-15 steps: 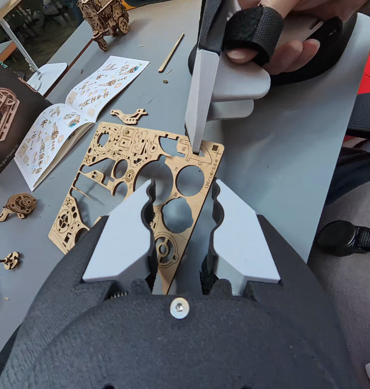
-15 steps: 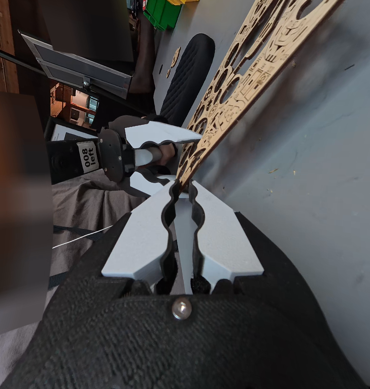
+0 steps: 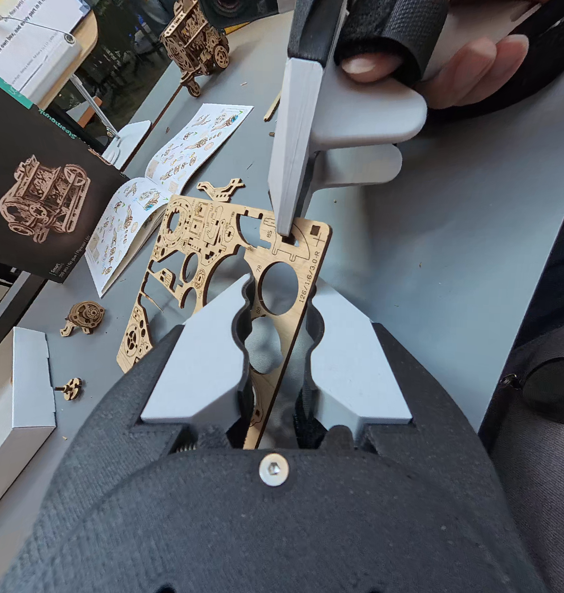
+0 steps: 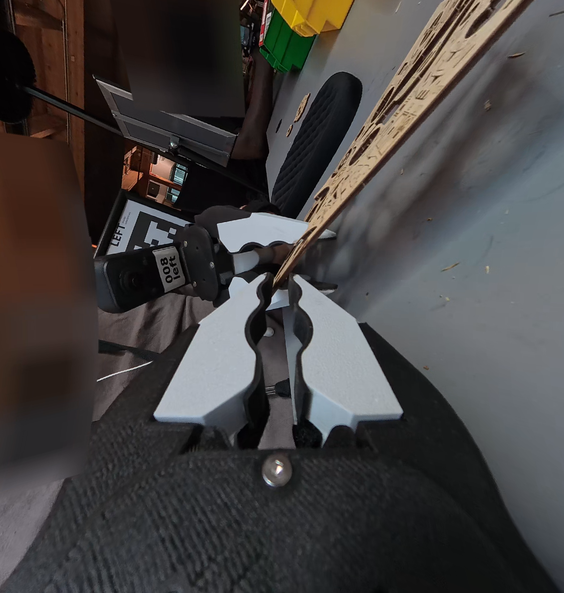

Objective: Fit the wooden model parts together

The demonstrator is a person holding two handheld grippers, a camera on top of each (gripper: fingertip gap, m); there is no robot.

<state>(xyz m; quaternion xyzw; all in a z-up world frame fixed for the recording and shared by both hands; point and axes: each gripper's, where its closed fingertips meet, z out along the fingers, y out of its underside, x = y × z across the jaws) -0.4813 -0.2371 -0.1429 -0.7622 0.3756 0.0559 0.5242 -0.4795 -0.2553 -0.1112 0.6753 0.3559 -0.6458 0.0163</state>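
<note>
Plywood sheet (image 3: 232, 272) is the main thing here: thin, pale laser-cut ply with dark burnt edges, full of round holes and half-punched parts, tilted up off the grey table (image 3: 434, 288). Left gripper (image 3: 279, 295) has its pale grey fingers spread around the sheet's near end, with wavy black rubber pads inside; the board runs down between them, leaning on the right finger, and whether it's truly pinched can't be told. Right gripper (image 3: 287, 232) comes down from above with its fingers nearly together, tips pressed at a small part in the sheet's far right corner. From the right wrist view the gap in that gripper (image 4: 279, 282) is narrow and the sheet's (image 4: 386, 122) edge sits right at the tips, but an actual grip on anything isn't clear.

Off to the left lies an open booklet (image 3: 165, 199) with glossy white pages, a black box (image 3: 39, 192), and a white carton (image 3: 17, 385). Small gear-like wooden bits (image 3: 84, 316) sit near that. Far back stands a finished wooden model (image 3: 194, 41).
</note>
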